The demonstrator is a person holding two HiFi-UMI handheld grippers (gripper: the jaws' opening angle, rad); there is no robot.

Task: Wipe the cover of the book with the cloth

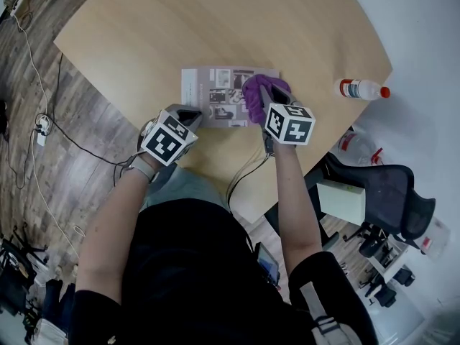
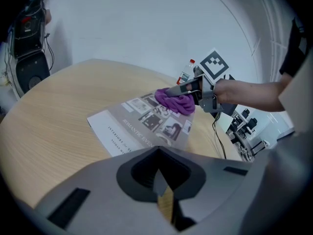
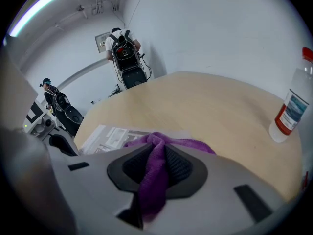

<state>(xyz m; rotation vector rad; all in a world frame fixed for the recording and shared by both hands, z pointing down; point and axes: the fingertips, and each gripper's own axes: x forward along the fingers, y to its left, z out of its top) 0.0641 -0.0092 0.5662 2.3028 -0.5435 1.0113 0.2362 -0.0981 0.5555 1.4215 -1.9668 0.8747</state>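
- Counter [image 1: 215,27]: pale wood-grain top, smooth and matte, with a rounded outline.
- Book [image 2: 142,126]: thin, flat and rectangular. Its glossy grey cover carries small black-and-white photo panels and lines of white title print. It lies flat on the counter.
- Cloth [image 2: 174,102]: purple, soft, nappy like microfibre, bunched into a rumpled wad.
- Right tongs [image 3: 155,173]: grey moulded shell with dark ribbed pads. The pads are pinching a fold of the cloth, which runs up between them and spills out past the tips.
- The wad sits on the cover directly under and ahead of the right tongs' tips, at the end of the book farthest from the left tongs.
- Left tongs [image 1: 190,112]: pressed together with nothing between them, tips at the book's near corner. Whether they touch the cover cannot be told.
- Bottle [image 1: 363,89]: clear plastic, red cap, red-and-white label. It stands on the counter to the right of the right tongs, well apart from the book.
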